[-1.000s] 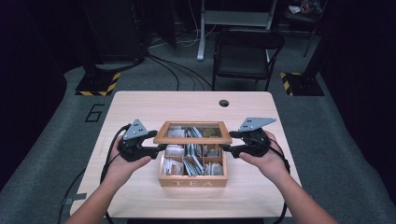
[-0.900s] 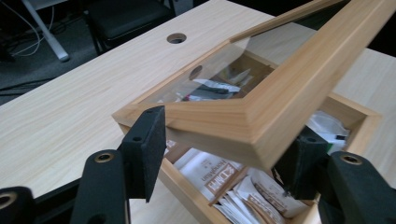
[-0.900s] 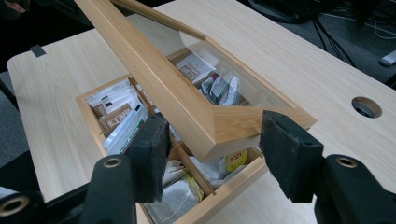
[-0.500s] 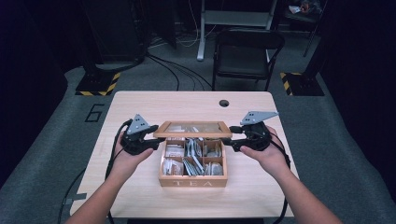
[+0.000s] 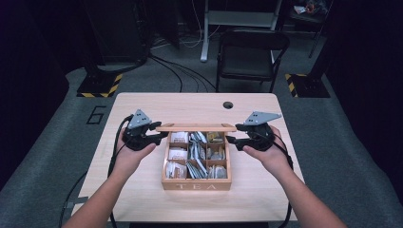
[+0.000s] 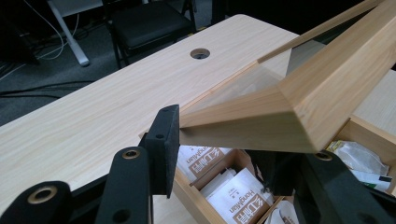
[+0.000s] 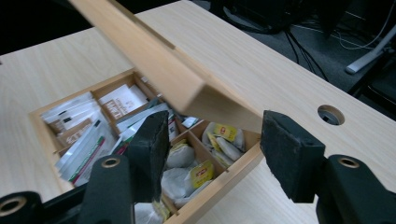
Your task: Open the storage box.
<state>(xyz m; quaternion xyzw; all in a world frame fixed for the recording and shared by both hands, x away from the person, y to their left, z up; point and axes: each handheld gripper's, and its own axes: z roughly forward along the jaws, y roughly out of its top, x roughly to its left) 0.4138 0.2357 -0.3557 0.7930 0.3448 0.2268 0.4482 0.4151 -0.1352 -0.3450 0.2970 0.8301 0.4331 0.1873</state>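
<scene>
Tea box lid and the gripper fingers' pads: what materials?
Light wooden tea box lid: looks like pale unvarnished or matt wood, with visible grain and a mitred corner; its centre panel seems clear glass or plastic, since the table shows through it. Black pads on the left gripper's fingers: probably dense foam or rubber, with a matt, slightly grainy, non-reflective surface.

wooden tea box [image 5: 196, 182] | hinged lid [image 5: 196, 127] raised | compartments hold tea bags [image 5: 196, 161]
</scene>
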